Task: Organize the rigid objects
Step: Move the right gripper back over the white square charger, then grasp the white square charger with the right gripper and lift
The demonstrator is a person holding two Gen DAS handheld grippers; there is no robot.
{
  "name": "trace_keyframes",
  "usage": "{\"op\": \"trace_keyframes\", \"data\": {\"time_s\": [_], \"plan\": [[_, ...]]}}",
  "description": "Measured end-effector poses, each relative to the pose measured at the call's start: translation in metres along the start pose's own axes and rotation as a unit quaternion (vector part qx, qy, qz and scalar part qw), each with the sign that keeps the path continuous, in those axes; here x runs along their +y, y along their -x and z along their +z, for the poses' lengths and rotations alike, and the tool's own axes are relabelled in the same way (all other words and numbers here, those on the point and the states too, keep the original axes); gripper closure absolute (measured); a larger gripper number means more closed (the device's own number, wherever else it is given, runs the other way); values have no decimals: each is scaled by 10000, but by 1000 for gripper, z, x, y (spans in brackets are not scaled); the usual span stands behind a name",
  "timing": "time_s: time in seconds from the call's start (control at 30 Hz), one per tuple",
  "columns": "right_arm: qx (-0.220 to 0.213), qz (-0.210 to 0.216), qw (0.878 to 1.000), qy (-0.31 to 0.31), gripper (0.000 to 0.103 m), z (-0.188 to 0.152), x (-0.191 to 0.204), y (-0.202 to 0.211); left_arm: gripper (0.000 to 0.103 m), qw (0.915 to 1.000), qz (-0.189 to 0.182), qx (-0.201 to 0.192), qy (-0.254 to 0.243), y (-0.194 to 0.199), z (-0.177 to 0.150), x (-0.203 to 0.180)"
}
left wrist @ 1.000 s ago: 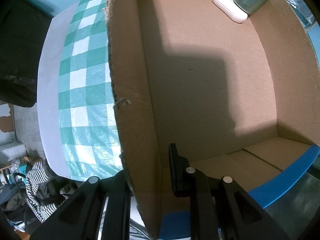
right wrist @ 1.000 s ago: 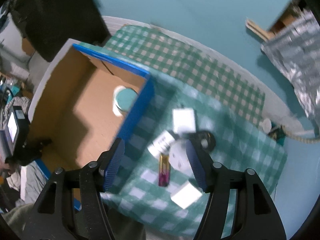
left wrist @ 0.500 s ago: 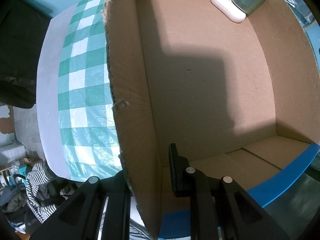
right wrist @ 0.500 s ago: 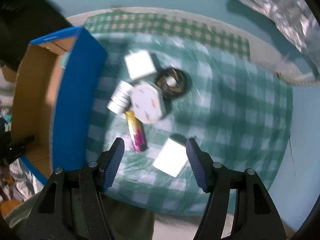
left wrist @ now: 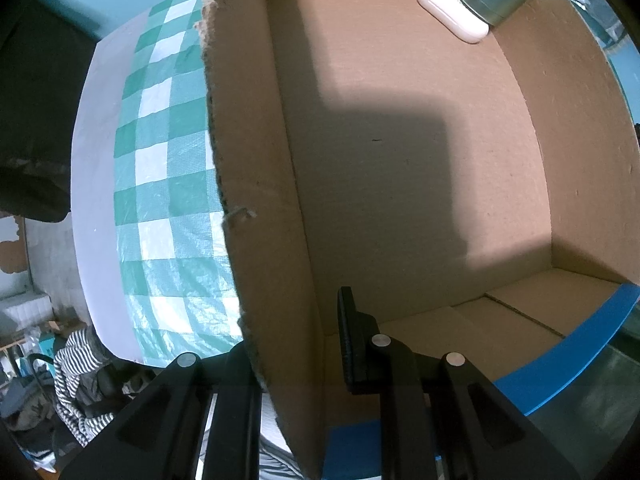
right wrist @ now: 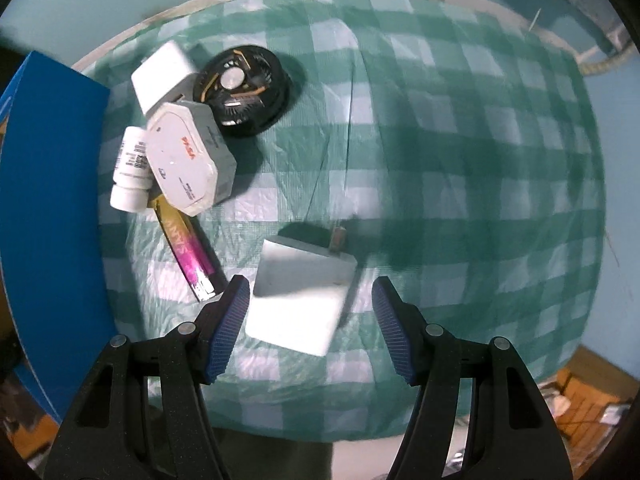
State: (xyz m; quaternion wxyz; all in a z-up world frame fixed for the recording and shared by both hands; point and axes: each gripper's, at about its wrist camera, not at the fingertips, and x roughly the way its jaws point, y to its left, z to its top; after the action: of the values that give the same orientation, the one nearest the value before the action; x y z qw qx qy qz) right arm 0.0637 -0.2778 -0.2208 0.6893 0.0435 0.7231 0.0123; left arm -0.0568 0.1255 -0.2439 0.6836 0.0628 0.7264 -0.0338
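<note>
My right gripper (right wrist: 310,322) fingers stand apart, straddling the white square plastic block (right wrist: 298,300), untouched; off-centre closing could skew it.

My left gripper (left wrist: 296,344) is clamped on the brown cardboard box wall (left wrist: 256,184).

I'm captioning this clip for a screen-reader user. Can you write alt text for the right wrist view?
The open right gripper hangs over a white block on a green checked cloth. Further left lie a black fan, a white box, a grey-white case, a white bottle and a pink tube, beside a blue box wall.
</note>
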Motion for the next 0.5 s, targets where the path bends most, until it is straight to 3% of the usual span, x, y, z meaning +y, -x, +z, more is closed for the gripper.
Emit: {"op": "trace_keyframes", "data": {"time_s": [0.27, 0.5], "plan": [[85, 58, 9999, -133, 39, 0, -10, -18, 87, 10000, 13, 6, -27, 1, 0, -4], [1, -49, 9999, -159, 45, 2, -15, -21, 87, 10000, 11, 8, -14, 1, 0, -3]]}}
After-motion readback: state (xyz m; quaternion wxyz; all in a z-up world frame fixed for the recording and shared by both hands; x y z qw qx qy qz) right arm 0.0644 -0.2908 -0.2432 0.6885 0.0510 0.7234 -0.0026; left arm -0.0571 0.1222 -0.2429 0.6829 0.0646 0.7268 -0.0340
